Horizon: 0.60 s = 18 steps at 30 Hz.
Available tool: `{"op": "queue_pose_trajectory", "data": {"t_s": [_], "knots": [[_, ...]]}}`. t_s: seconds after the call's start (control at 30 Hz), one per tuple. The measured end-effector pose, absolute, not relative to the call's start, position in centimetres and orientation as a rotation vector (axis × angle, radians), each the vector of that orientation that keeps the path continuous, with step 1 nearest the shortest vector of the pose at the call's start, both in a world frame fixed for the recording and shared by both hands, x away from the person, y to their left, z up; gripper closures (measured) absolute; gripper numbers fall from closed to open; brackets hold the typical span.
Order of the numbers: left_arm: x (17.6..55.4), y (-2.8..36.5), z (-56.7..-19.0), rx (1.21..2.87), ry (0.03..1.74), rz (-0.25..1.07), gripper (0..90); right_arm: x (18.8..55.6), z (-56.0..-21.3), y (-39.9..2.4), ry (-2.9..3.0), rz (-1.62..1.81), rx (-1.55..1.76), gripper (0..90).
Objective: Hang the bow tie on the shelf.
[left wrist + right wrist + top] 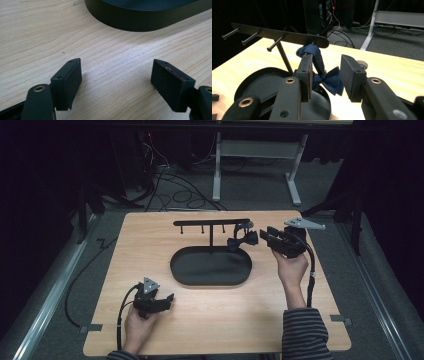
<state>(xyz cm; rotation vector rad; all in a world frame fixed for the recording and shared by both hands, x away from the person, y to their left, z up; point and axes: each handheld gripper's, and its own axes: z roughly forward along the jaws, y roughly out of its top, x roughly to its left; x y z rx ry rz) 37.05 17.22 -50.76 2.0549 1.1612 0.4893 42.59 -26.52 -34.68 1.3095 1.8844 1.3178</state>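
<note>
The right gripper (pixel 325 77) has its jaws standing apart at a moderate gap, with the dark blue bow tie (pixel 329 78) hanging just ahead of them and partly between them. The bow tie's strap loops over the end peg of the black hanging rack (pixel 279 33), so the fabric drops from above the jaws down toward the rack's oval base tray (pixel 252 87). Its strap runs roughly up and down, along the faces of the pads, while the bow itself spreads sideways across the gap. The one pad (pixel 305 75) looks to be touching or nearly touching the strap; the other stands clear of the bow's wing. I cannot tell whether the fabric is pressed at all.

In the high view the right gripper (pixel 265 236) sits just beside the bow tie (pixel 242 240) at the rack's near end, so it is plainly the nearer tool. The left gripper (pixel 167 299) lies low over the wooden table (pixel 150 245), well apart from the rack, jaws spread wide and empty, the tray wall (pixel 140 21) ahead of it.

The coming move likely turns on that vertical loop: the bow tie must travel along the peg's axis.
</note>
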Motion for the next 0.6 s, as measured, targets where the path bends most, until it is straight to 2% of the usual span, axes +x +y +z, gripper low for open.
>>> {"op": "queue_pose_trajectory", "data": {"t_s": [0.6], "knots": [[37.0, 17.2, -50.8, 2.056, 1.161, 0.489, 25.4, 40.7, -35.8, -28.8, 1.853, 1.302, 1.363, 62.2]]}}
